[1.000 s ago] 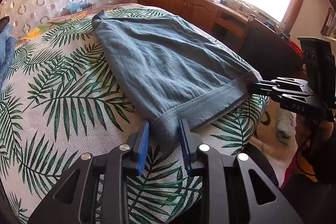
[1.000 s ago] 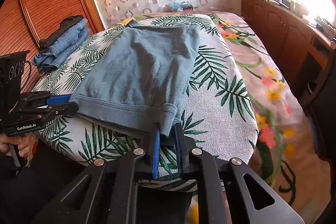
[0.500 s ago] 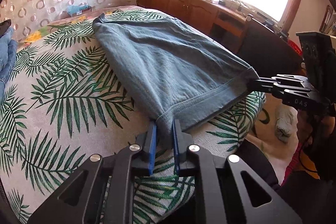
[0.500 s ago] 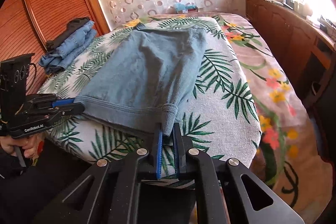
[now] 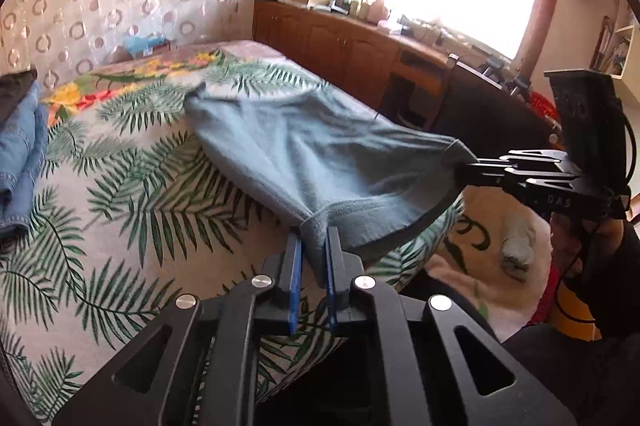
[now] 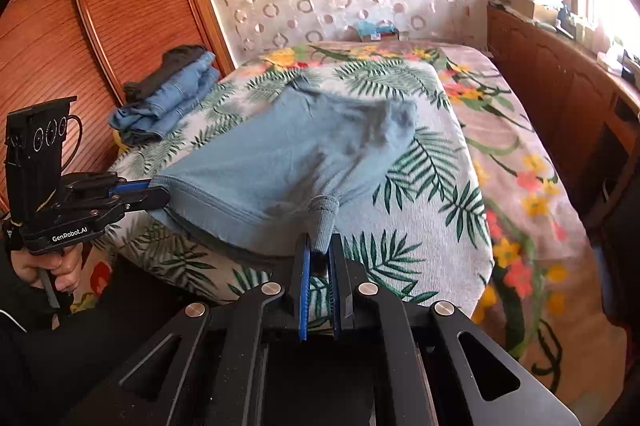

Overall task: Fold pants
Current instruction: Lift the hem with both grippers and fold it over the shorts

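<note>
Near hem of the blue pants (image 5: 320, 162) now lifted off the palm-print bedspread (image 5: 120, 186); left gripper (image 5: 314, 246) newly closed, pinching one corner; right gripper (image 6: 320, 250) clamping the other

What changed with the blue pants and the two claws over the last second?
The left claw has just closed on the near hem of the blue-grey cotton pants, and both claws raised that edge off the palm-leaf bedspread. The right claw kept its corner pinched. The far end stayed on the bed.
</note>
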Demonstrator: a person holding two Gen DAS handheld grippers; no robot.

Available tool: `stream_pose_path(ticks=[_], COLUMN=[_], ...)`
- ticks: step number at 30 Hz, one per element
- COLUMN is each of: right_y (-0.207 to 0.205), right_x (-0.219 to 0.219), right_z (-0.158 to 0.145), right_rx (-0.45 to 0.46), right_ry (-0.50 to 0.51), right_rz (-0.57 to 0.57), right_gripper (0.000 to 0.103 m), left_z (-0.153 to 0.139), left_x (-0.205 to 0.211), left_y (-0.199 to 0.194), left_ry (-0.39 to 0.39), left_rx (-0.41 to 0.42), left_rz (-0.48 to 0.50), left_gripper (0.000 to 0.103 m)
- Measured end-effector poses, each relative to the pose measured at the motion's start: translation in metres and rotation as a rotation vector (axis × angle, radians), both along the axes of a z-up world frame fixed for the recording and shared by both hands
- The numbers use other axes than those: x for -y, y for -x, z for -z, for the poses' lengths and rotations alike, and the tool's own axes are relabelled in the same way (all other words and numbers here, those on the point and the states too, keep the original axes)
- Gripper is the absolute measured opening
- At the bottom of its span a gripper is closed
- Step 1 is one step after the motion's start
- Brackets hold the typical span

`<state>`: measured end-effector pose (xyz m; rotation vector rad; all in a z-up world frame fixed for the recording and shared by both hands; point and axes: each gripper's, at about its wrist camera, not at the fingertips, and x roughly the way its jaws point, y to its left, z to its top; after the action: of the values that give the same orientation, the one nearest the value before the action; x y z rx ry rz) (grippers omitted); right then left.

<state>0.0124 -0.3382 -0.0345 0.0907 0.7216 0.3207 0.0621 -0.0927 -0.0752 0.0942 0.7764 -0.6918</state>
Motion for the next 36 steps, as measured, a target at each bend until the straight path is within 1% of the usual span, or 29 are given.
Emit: stream_pose_path(ticks=[6, 11, 17, 20, 26, 29, 36], right_y=[0.007, 0.005, -0.022, -0.041, -0.074, -0.086, -0.112], right_x=[-0.002, -0.006, -0.003, -0.001, -0.003, -0.006, -0.006], right_z=[-0.022, -0.03, -0.02, -0.016, -0.009, -0.006, -0.002], right_rx=[0.054, 0.092, 0.094, 0.083, 0.065, 0.06, 0.046], right_ry=[0.012, 0.031, 0.026, 0.014, -0.005, -0.007, 0.013], right_rz=[-0.011, -0.017, 0.019, 0.046, 0.07, 0.069, 0.087], right_gripper=[0.008, 0.008, 0.007, 0.007, 0.007, 0.007, 0.007], left_z=[-0.025, -0.028, -0.022, -0.014, -0.004, -0.002, -0.001], left_x=[0.0, -0.001, 0.002, 0.007, 0.012, 0.01, 0.018], left_y=[0.003, -0.011, -0.049, -0.078, -0.114, -0.13, -0.153], left_ry=[0.03, 0.017, 0.003, -0.017, -0.036, -0.03, -0.052], left_rx=[0.058, 0.076, 0.075, 0.062, 0.032, 0.002, 0.001], left_rz=[0.001, -0.017, -0.036, -0.05, -0.07, -0.081, -0.096], left_gripper=[0.01, 0.01, 0.01, 0.01, 0.01, 0.01, 0.011])
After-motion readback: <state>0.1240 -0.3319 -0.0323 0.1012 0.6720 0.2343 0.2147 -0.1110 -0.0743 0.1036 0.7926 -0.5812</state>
